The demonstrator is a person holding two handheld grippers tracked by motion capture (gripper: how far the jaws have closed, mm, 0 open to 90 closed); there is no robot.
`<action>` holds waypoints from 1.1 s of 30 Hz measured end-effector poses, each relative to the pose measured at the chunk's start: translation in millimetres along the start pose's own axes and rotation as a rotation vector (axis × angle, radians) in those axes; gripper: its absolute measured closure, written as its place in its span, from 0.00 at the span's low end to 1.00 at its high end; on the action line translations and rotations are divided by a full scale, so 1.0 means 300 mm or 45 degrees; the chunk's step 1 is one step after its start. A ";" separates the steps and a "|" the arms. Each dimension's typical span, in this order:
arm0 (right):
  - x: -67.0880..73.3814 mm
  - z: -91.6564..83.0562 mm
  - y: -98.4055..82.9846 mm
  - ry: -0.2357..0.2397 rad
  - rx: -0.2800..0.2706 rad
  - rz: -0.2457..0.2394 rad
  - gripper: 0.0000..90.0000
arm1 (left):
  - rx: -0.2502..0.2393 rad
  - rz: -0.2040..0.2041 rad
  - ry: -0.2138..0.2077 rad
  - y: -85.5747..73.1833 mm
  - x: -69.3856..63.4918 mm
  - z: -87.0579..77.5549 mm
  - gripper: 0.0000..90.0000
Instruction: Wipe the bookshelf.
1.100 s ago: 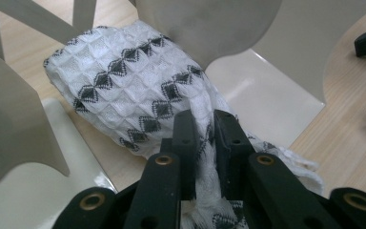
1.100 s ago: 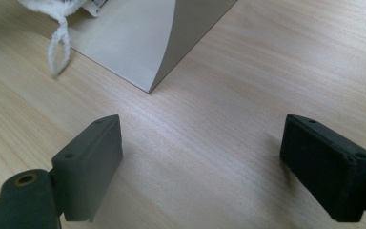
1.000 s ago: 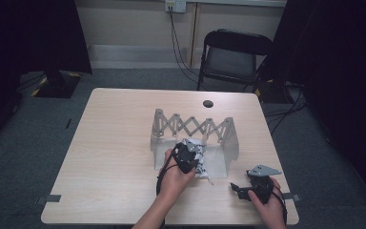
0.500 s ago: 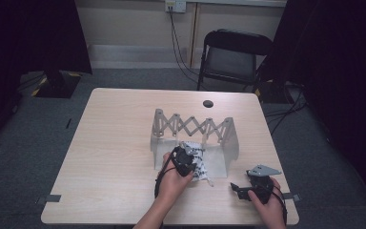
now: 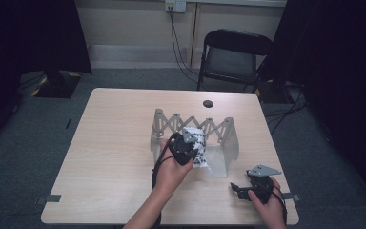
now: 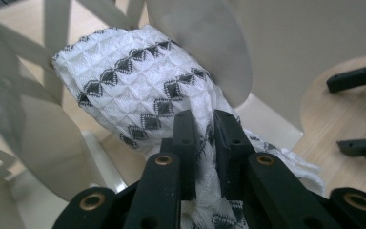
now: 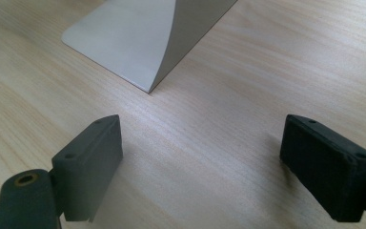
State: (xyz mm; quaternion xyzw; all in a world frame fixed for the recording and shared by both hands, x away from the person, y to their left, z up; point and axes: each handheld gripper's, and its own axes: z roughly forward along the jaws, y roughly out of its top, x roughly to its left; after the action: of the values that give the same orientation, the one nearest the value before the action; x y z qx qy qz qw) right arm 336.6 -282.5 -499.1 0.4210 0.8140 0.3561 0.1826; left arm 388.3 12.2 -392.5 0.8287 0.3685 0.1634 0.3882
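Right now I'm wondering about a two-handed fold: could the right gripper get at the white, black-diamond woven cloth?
Probably yes. The right gripper rests open on bare table, and the cloth, pinched by the left gripper, hangs just beyond the grey rack's foot.

A white waffle-weave cloth (image 6: 138,81) with black diamond pattern, soft and textured, is pinched in the matt black plastic left gripper (image 6: 205,126). The accordion rack (image 5: 219,129) looks like smooth, matt pale grey metal. The table (image 7: 248,76) shows light, smooth wood grain.

Left gripper (image 5: 187,143): now higher, closer to the rack (image 5: 219,129).
Cloth (image 5: 196,143): lifted off the table (image 5: 109,143) with it.
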 end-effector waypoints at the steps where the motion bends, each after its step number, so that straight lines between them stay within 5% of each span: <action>1: 0.000 0.000 0.000 0.000 0.000 0.000 0.15 | -0.013 0.003 0.001 0.011 0.001 -0.010 0.89; 14: 0.000 0.000 0.000 0.000 0.000 0.000 0.15 | -0.116 0.045 0.022 0.093 -0.014 -0.096 0.89; 33: 0.000 0.000 0.000 0.000 0.000 0.000 0.15 | 0.048 0.002 -0.032 -0.055 -0.021 0.070 0.89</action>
State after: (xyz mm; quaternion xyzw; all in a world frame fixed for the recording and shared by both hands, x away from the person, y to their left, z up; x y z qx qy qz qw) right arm 336.7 -282.5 -499.1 0.4209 0.8140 0.3563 0.1826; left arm 387.8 3.8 -418.6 0.8382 0.3658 0.1463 0.3771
